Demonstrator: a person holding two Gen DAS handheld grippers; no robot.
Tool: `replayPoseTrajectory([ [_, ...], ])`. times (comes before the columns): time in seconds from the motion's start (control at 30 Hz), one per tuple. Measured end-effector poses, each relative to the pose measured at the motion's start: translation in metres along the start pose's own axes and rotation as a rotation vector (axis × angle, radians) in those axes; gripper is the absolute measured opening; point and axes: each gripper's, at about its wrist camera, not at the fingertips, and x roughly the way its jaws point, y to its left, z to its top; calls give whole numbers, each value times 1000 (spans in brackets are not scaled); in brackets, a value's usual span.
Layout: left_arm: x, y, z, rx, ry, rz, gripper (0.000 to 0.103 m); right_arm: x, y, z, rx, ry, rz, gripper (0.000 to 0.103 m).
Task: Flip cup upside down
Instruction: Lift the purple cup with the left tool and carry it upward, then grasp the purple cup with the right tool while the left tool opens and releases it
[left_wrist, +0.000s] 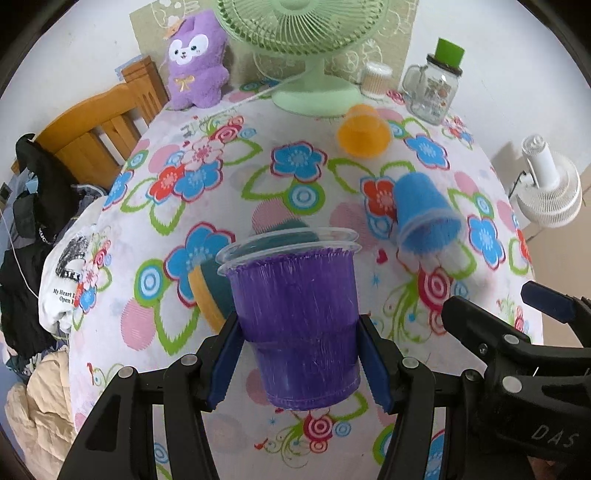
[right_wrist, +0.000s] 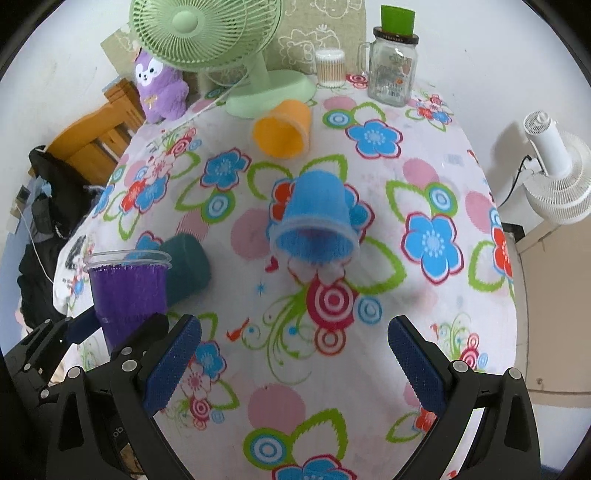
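Observation:
My left gripper (left_wrist: 301, 363) is shut on a purple cup (left_wrist: 297, 325) and holds it upright, rim up, above the flowered tablecloth; it also shows in the right wrist view (right_wrist: 127, 295). A blue cup (right_wrist: 316, 225) lies tipped on the cloth, blurred, its mouth toward me; it shows in the left wrist view (left_wrist: 424, 214) too. My right gripper (right_wrist: 295, 365) is open and empty, short of the blue cup. An orange cup (right_wrist: 282, 129) lies on its side further back. A dark teal cup (right_wrist: 186, 264) lies on its side behind the purple one.
A green fan (right_wrist: 221, 44), a purple plush toy (right_wrist: 159, 86), a cotton-swab jar (right_wrist: 330, 68) and a glass mug with a green lid (right_wrist: 393, 62) stand along the table's far edge. A white fan (right_wrist: 554, 177) is off the right edge; a wooden chair (left_wrist: 99, 125) on the left.

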Motion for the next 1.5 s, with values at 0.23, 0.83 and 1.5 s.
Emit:
replayPoseTrajectory([
  [0.23, 22, -5, -26, 15, 54, -28, 63, 15, -3, -24, 19, 44, 1, 102],
  [0.83, 30, -24, -43, 23, 35, 19, 77, 29, -19, -34, 8, 65, 21, 102],
  [1.5, -42, -8, -46, 203, -53, -117, 95, -51, 5, -41, -8, -128, 22, 102],
])
